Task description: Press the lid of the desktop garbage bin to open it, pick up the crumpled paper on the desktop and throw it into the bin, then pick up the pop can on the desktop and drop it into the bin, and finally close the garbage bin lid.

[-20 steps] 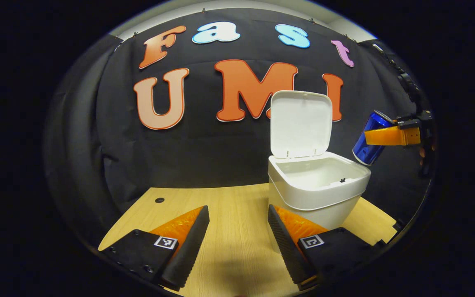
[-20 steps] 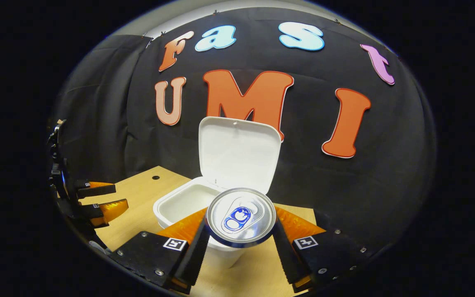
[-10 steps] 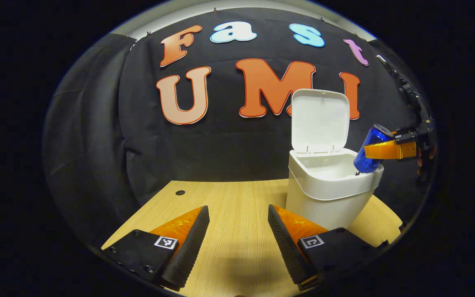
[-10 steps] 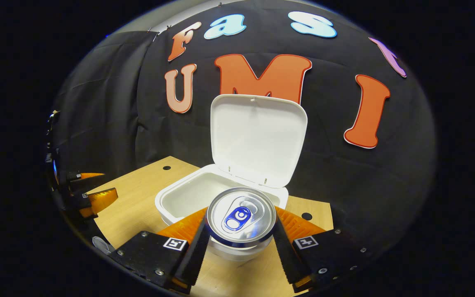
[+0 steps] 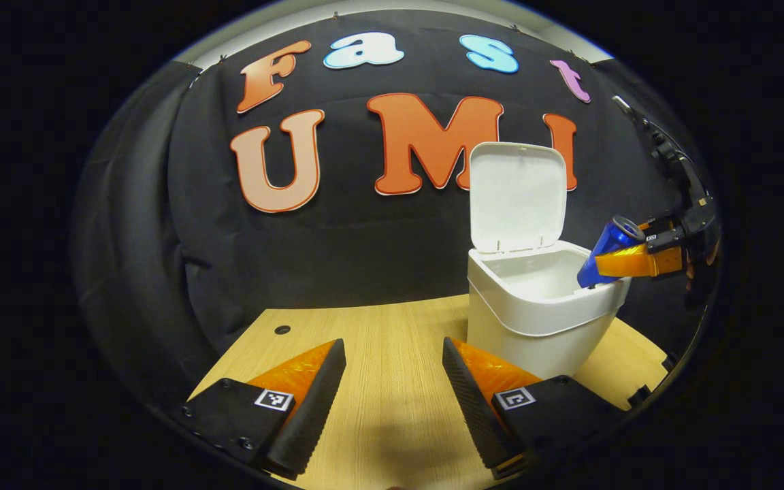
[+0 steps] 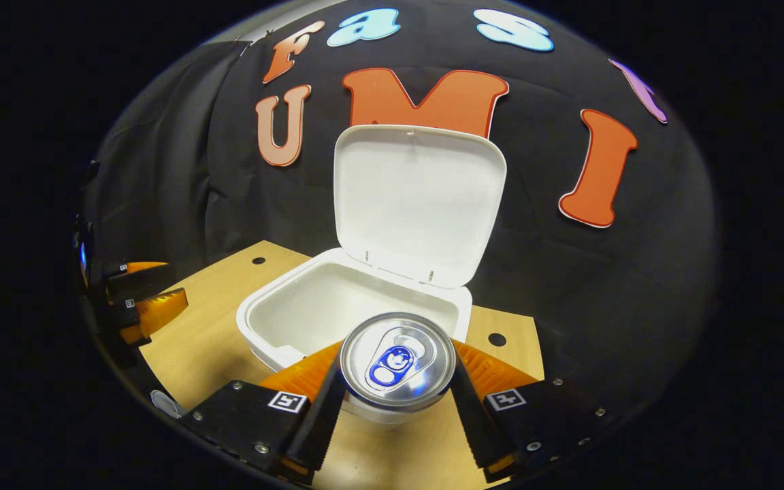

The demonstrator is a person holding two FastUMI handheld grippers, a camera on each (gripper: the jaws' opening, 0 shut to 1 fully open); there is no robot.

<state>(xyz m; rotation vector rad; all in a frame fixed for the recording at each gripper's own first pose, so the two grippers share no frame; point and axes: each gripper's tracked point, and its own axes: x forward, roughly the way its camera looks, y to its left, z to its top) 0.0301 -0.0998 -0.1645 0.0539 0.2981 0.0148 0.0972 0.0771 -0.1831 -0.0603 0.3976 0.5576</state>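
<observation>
The white desktop bin (image 5: 535, 320) stands on the wooden desk with its lid (image 5: 516, 197) raised upright. In the left gripper view, a blue pop can (image 5: 603, 253) is tilted over the bin's right rim, its lower end just inside the opening. My right gripper (image 6: 397, 401) is shut on that pop can (image 6: 397, 359), whose silver top faces the camera; the bin opening (image 6: 337, 306) lies just beyond it and the lid (image 6: 419, 201) stands behind. My left gripper (image 5: 393, 391) is open above the desk, left of the bin, holding nothing.
The wooden desk (image 5: 378, 340) has a small round hole (image 5: 282, 329) near its back left and another hole (image 6: 497, 338) behind the bin. The left gripper (image 6: 143, 306) appears far left in the right gripper view. Black cloth closes the back.
My right gripper has carried the pop can down and toward the bin, from beside the rim to over it. The left gripper stayed open, shifting only slightly.
</observation>
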